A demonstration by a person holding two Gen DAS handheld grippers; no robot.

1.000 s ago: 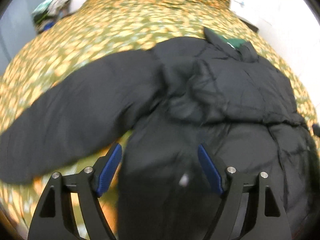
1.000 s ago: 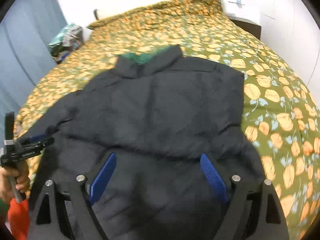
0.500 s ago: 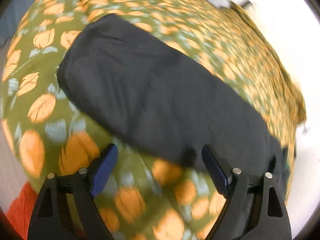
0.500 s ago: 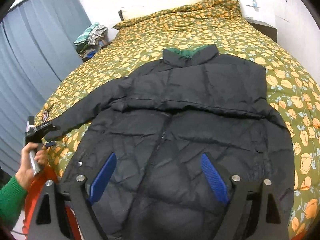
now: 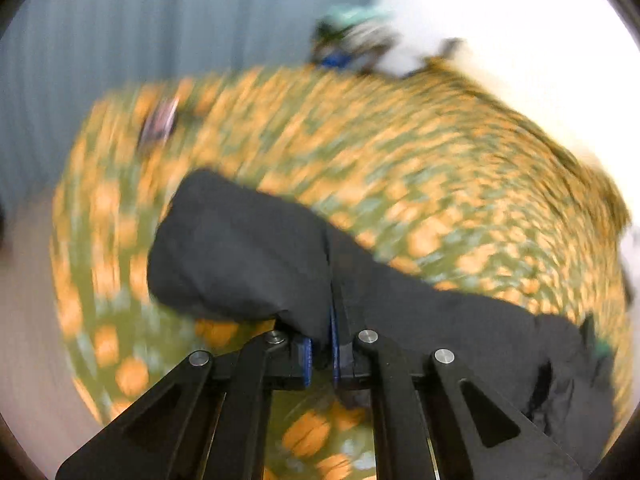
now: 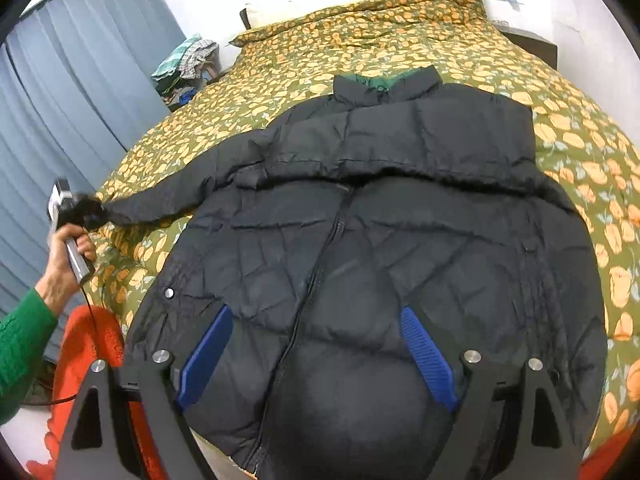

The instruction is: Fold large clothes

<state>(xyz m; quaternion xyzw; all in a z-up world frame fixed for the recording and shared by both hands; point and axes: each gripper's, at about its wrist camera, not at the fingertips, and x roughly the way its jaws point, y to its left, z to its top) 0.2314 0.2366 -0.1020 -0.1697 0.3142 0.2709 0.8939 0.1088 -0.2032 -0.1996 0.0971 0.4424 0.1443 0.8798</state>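
A: Where is the jacket [image 6: 380,240]?

B: Spread flat on the bed [image 6: 400,40], under the right claw [image 6: 316,352], which hangs released. The left claw [image 5: 320,344] has just clenched on the sleeve [image 5: 240,256] end, by the bed's edge.

A: Progress?

B: Hardly begun; the body is unfolded. Bare bedspread beyond leaves room.

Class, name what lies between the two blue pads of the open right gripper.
Right wrist view: the black jacket body with its zip lies below the open right gripper; no pad touches it.
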